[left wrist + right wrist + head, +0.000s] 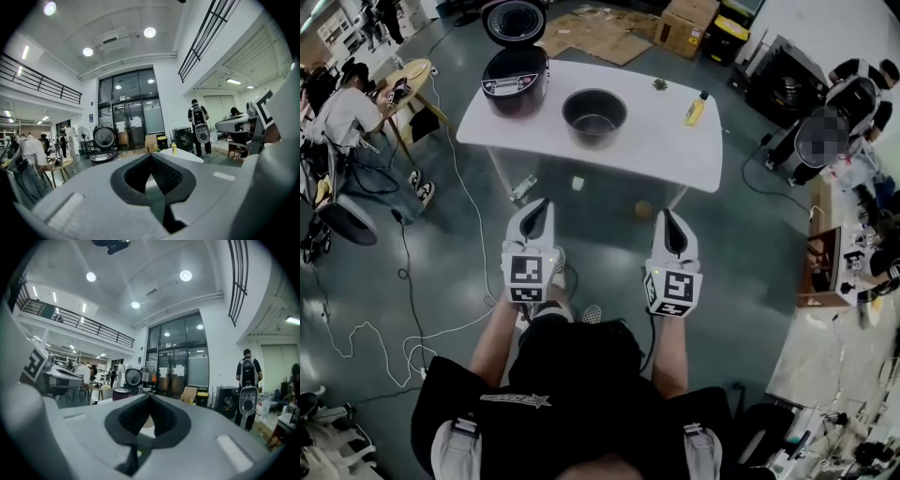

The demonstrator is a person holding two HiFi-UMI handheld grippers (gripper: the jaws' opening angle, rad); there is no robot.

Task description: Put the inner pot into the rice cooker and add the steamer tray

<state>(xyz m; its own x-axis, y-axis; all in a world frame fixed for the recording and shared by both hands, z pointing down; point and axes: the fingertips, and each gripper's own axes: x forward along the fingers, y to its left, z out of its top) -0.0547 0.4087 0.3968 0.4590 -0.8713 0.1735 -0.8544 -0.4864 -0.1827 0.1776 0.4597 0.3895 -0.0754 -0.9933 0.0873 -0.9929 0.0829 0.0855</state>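
Both my left claw and right claw are pinched closed with nothing in them, held about level and well short of the surface. The pot sits mid-surface, just right of the open cooker. I'd step in, spread both claws wide, take the pot by opposite rim edges, and keep it level over the cooker. I can't spot the steamer tray.
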